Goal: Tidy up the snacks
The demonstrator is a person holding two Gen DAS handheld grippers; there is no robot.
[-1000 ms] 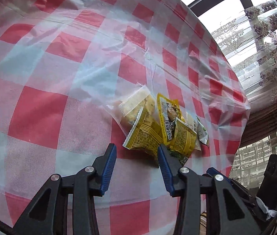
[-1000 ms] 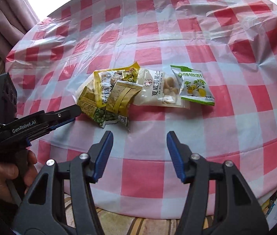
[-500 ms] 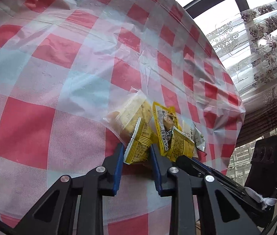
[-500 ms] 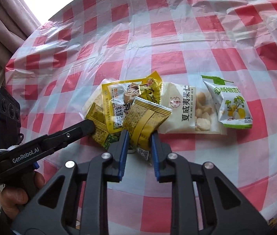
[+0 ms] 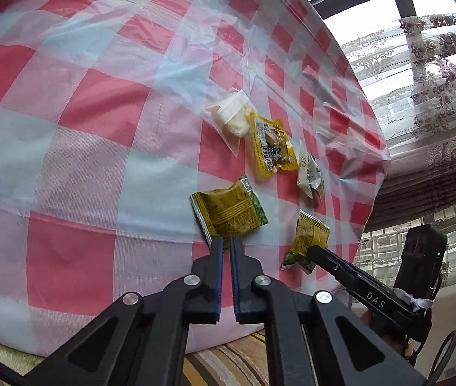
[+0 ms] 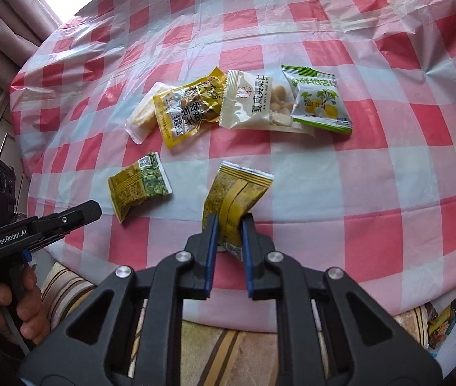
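While both sets of jaws are drawn together, each clamps the near edge of one snack packet. The left gripper [image 5: 226, 246] has its blue-padded fingers nearly touching, pinching the lower corner of a yellow-and-green pea packet [image 5: 229, 214], which otherwise lies flat on the red-and-white checked tablecloth [image 5: 99, 103]. In the right wrist view that same packet [image 6: 137, 186] lies just ahead of the left gripper's black nose [image 6: 79, 212], and the hand [image 6: 18, 308] holding that gripper's grip is visible at the lower left.

The right gripper [image 6: 229, 228] is closed on the bottom end of a yellow striped packet [image 6: 237, 193]. This packet stands tilted upward from the pads, its crimped top edge pointing away from the camera. In the left wrist view the same packet [image 5: 311, 236] is seen at the tip of the right gripper's arm.

Beyond both held packets, a row of four remaining snacks lies on the cloth, well apart from the grippers:
- a clear packet of pale biscuits [image 6: 142, 114] at the left end;
- a yellow packet with a clear window [image 6: 189, 109], overlapping the biscuit packet's right side;
- a white nut packet [image 6: 256, 104], touching the yellow one;
- a green-and-white packet [image 6: 319, 103] at the right end, overlapping the nut packet's edge.

Outward of the table edge, striped upholstery [image 6: 228, 344] shows below the grippers. Lace curtains [image 5: 421, 74] and a dark window frame [image 5: 356, 0] stand behind the table in the left wrist view.
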